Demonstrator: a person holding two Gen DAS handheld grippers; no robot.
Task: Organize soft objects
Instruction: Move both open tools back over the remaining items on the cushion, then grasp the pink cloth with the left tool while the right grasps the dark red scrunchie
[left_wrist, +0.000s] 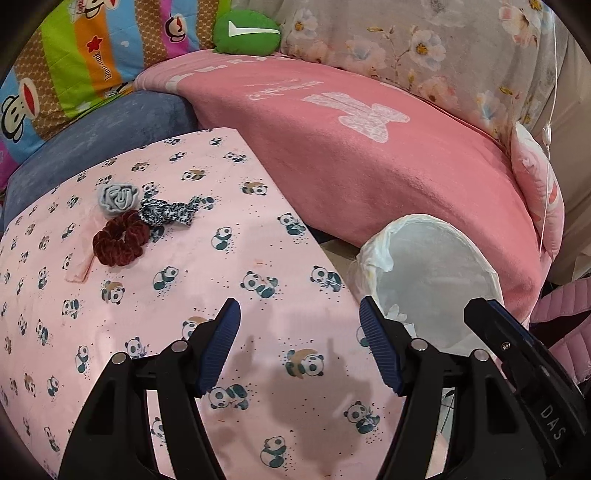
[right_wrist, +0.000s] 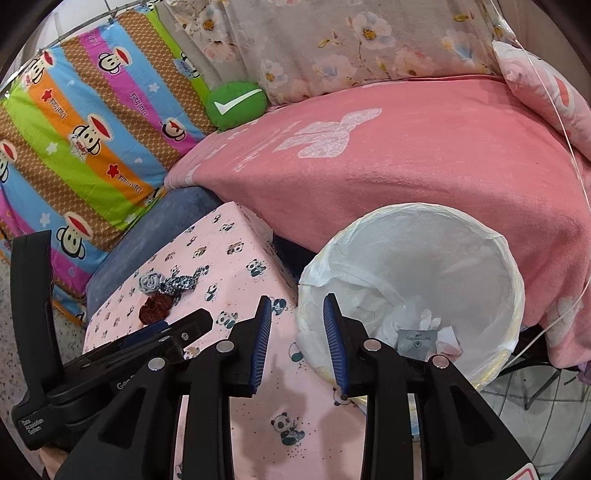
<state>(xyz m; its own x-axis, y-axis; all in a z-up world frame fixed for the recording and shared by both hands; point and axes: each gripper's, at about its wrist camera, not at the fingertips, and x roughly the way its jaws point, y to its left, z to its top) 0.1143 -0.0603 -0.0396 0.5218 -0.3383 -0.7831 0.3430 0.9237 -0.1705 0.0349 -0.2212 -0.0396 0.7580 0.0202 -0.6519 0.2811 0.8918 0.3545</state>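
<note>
1. Task items: three hair ties in one touching cluster on the panda-print desk (left_wrist: 258, 236). They are a grey rosette tie (left_wrist: 117, 199), a leopard-print bow tie (left_wrist: 168, 213) and a dark red scrunchie (left_wrist: 121, 243).
2. Left view: the cluster sits at mid-left of frame, up and left of the left tongs (left_wrist: 300, 343). Well apart, no contact.
3. Right view: the same cluster, the scrunchie (right_wrist: 155, 308) being its nearest piece, lies left of centre, beyond the left unit's black body in the lower left. It is up and left of the right tongs (right_wrist: 297, 345).
4. Judgement: the left hand is nearer and has the clearer line. The right would have to cross over the left unit.
5. Long axis: only the bow tie has one, running roughly left-right and slightly down to the right in the left view. The other two are round, so approach angle matters little.
6. Left tongs: wide apart, nothing between them.
7. Right tongs: partly apart, narrower gap, nothing held.
8. Container: a bin with a white bag liner (right_wrist: 410, 221) at centre-right of the right view, just beside the desk's right edge. It holds crumpled tissue and a small printed sachet, no hair ties.
9. The bin's rim (left_wrist: 417, 221) sits right of centre in the left view, opposite side from the cluster.
</note>
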